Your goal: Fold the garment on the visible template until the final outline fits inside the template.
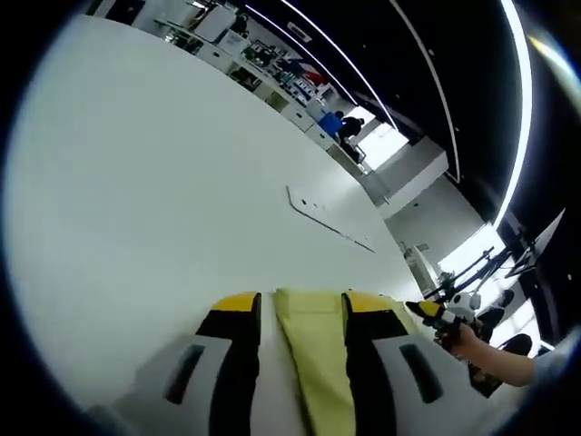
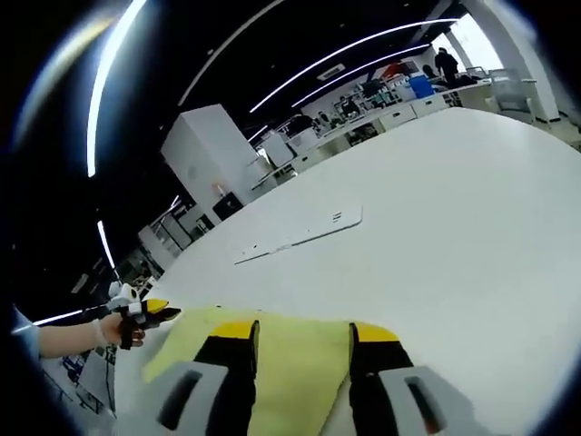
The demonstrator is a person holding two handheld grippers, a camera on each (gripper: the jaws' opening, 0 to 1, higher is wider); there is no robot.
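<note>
i've got both grippers, left point(image 1: 300, 313) and right point(image 2: 303, 334), jaws clamped on the pale yellow cloth garment point(image 2: 290, 363) over the white bench point(image 1: 163, 200).

the garment point(image 2: 290, 363) lies on the bench point(image 2: 454, 227) at its near edge. in the right gripper view it sits between and under the fingers point(image 2: 231, 363) of the right gripper point(image 2: 300, 341), and the left gripper point(image 2: 150, 313) is at its left end, held in a hand point(image 2: 113, 331). in the left gripper view a strip of the garment point(image 1: 313, 354) runs between the fingers point(image 1: 238, 350) of the left gripper point(image 1: 300, 304), with the right gripper point(image 1: 436, 313) off to the right. farther back on the bench lies a flat template point(image 1: 327, 216), well apart from the garment. behind the bench stand more benches point(image 2: 399, 104) and a person point(image 2: 447, 62).
</note>
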